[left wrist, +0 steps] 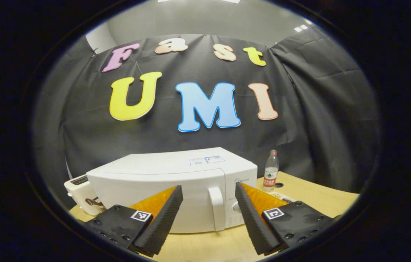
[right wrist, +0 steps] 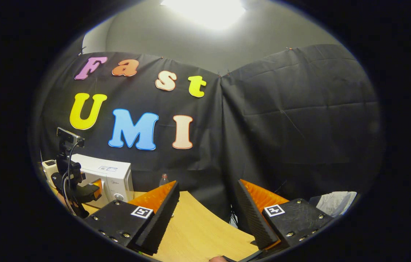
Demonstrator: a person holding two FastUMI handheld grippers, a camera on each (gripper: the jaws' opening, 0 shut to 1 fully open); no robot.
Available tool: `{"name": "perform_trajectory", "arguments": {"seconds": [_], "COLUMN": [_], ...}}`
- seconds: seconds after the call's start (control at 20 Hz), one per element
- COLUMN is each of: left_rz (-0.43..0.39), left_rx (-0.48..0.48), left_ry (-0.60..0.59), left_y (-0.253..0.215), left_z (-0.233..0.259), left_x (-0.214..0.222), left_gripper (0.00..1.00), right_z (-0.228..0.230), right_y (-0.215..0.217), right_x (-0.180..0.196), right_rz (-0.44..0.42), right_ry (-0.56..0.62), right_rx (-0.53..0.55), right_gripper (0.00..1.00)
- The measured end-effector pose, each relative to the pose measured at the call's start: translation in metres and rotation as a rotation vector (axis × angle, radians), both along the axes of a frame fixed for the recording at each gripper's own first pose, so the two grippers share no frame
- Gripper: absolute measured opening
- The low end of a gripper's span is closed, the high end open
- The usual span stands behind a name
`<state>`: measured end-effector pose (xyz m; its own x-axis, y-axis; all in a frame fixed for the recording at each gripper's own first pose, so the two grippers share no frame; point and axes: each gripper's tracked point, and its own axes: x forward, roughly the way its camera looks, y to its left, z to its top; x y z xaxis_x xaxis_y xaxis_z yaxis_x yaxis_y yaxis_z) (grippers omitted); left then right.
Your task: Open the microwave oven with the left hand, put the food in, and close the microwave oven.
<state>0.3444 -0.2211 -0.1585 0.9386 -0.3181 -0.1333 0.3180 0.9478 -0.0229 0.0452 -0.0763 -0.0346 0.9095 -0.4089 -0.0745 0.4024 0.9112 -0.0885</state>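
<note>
Straight ahead of the left tool point(left wrist: 209, 203) sits the microwave point(left wrist: 176, 182), door shut, on the wooden surface point(left wrist: 220, 243). Its handle point(left wrist: 217, 208) is a vertical bar on the door's right side, long axis upright, and in the left gripper view it falls in the gap between my two fingers, a bit right of centre. Left tool is spread wide and holding nothing; it's near the door but not touching.

That's the relation I care about: handle dead ahead, running up-down, while my fingers open left-right. So I'd judge closing across the bar should work without rolling the tool, just push forward and nudge right.

Right tool point(right wrist: 207, 214) is also spread and empty. From the right gripper view the microwave point(right wrist: 112, 178) is well off to its left and farther away, with the left tool point(right wrist: 81, 189) between them. Left hand is clearly the nearer one, which fits the task.

A toaster point(left wrist: 79, 196) stands just left of the microwave, and a water bottle point(left wrist: 271, 171) is behind its right corner. Something patterned lies on the surface beside the microwave's right front, mostly hidden by my finger; could be the food, can't tell.

Door not yet opened, so I'm at step one.
</note>
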Motion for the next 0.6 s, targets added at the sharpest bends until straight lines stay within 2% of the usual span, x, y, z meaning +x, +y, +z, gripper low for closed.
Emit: {"name": "perform_trajectory", "arguments": {"seconds": [0.05, 0.1, 0.2, 0.25, 0.3, 0.35, 0.45, 0.5, 0.6], "left_rz": [-0.005, -0.011, -0.021, -0.027, -0.031, -0.034, -0.034, -0.030, -0.021], "left_rx": [0.010, 0.019, 0.030, 0.031, 0.034, 0.037, 0.039, 0.040, 0.044], "left_ry": [0.012, 0.020, 0.039, 0.049, 0.061, 0.073, 0.090, 0.097, 0.111], "left_y": [-0.005, -0.009, -0.018, -0.023, -0.026, -0.029, -0.033, -0.033, -0.033], "left_z": [-0.008, -0.015, -0.027, -0.033, -0.040, -0.045, -0.054, -0.058, -0.067], "left_x": [0.005, 0.008, 0.015, 0.018, 0.020, 0.022, 0.026, 0.029, 0.031], "left_gripper": [0.96, 0.92, 0.92, 0.96, 0.92, 0.96, 0.93, 0.87, 0.82], "right_z": [0.000, 0.000, 0.000, -0.001, -0.001, -0.002, -0.004, -0.004, -0.005], "right_y": [-0.001, -0.003, -0.005, -0.007, -0.009, -0.010, -0.010, -0.010, -0.012], "right_x": [-0.001, -0.001, -0.002, -0.002, -0.003, -0.004, -0.006, -0.007, -0.009], "right_rz": [-0.009, -0.016, -0.034, -0.042, -0.050, -0.057, -0.067, -0.068, -0.077], "right_ry": [0.004, 0.007, 0.012, 0.014, 0.018, 0.023, 0.034, 0.037, 0.043], "right_rx": [-0.001, -0.002, -0.008, -0.010, -0.012, -0.015, -0.017, -0.016, -0.018], "right_gripper": [0.95, 0.95, 0.95, 0.95, 0.95, 0.95, 0.95, 0.95, 0.95]}}
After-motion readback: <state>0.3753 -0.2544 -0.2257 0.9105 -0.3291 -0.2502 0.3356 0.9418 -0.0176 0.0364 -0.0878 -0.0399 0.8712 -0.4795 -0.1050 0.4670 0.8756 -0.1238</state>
